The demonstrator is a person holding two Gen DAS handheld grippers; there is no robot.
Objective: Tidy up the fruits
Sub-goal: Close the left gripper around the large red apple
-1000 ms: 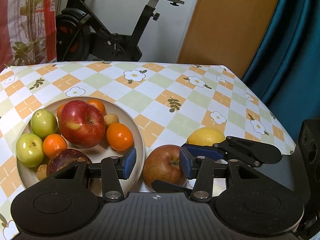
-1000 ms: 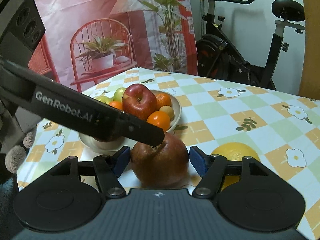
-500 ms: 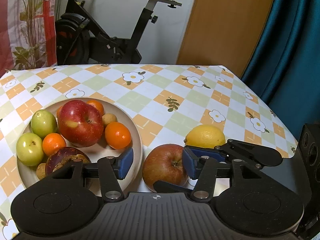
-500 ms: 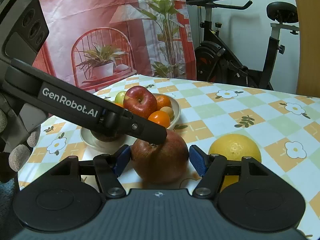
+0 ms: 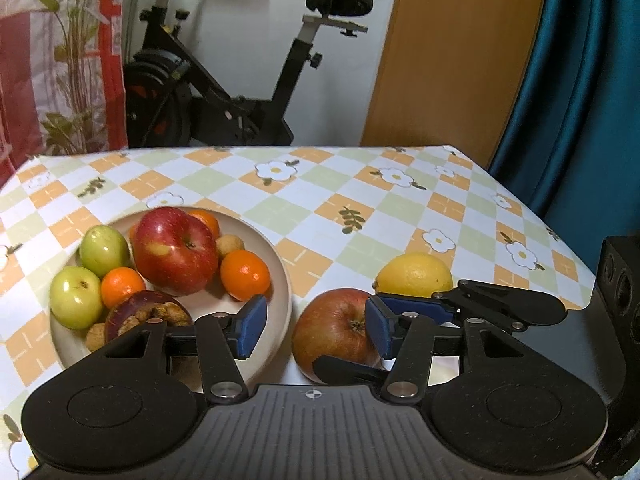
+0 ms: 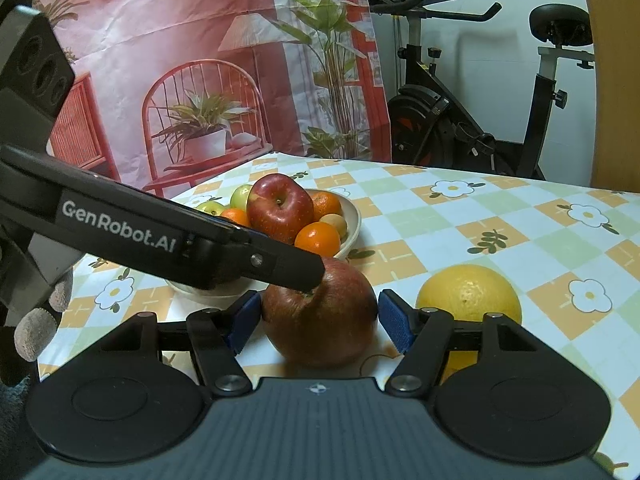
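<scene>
A russet apple [image 6: 320, 320] rests on the flowered tablecloth beside a beige plate [image 6: 353, 222]. My right gripper [image 6: 320, 322] is shut on it, blue pads against both sides. In the left wrist view its fingers [image 5: 416, 306] reach in from the right, astride the apple [image 5: 332, 332]. My left gripper [image 5: 314, 326] is open, tilted down over the apple. Its left pad stands apart over the plate's rim [image 5: 282, 280]; one black finger [image 6: 260, 256] lies across the apple's top. The plate holds a red apple [image 5: 174, 250], two green fruits, oranges and a mangosteen. A lemon [image 5: 416, 274] lies right of the russet apple.
An exercise bike [image 5: 224, 92] stands behind the table's far edge. A printed backdrop [image 6: 180, 72] hangs at the left and a teal curtain [image 5: 580, 100] at the right. Gloved fingertips [image 6: 36, 332] of the hand on the left gripper show at the left.
The left gripper's jaws have widened a little and its view has tipped upward, showing more of the bike. The right gripper and the russet apple have stayed put.
</scene>
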